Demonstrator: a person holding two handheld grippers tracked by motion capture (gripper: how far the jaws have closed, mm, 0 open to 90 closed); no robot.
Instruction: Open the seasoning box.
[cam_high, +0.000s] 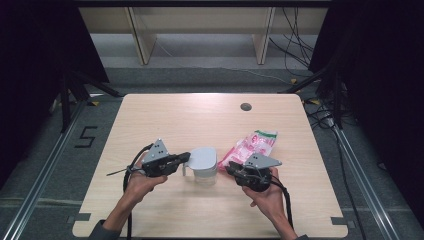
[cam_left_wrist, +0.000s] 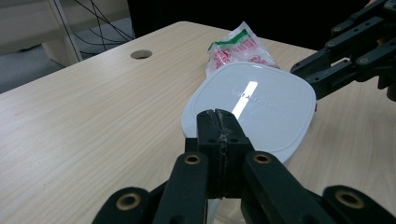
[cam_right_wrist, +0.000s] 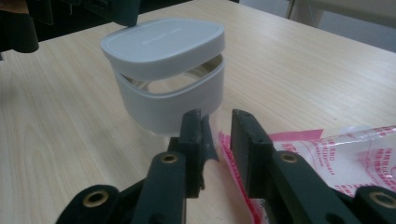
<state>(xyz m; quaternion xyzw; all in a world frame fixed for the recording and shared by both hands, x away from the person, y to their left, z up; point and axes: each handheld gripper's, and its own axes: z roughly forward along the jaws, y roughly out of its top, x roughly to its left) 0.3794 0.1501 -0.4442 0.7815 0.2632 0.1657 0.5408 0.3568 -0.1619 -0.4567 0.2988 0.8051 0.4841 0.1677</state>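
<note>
Box (cam_high: 203, 170): mid-tabletop (cam_high: 165, 115), lid (cam_right_wrist: 161, 46) tilted, one edge raised. Left claw (cam_high: 184, 158): jaws together at lid's rim, grip on it unclear. Right claw (cam_high: 233, 168): narrow gap, empty, beside pink packet (cam_high: 252, 145). Risk: lid slipping free; light box sliding or tipping.

Container (cam_high: 203, 165): we can't read the embossed lid text, too faint; base hidden behind left gripper (cam_left_wrist: 219, 126) jaws. Packet (cam_right_wrist: 345, 158): print blurred, cut off at frame edge, partly covered by right gripper (cam_right_wrist: 217, 140). Contents unclear to us.
</note>
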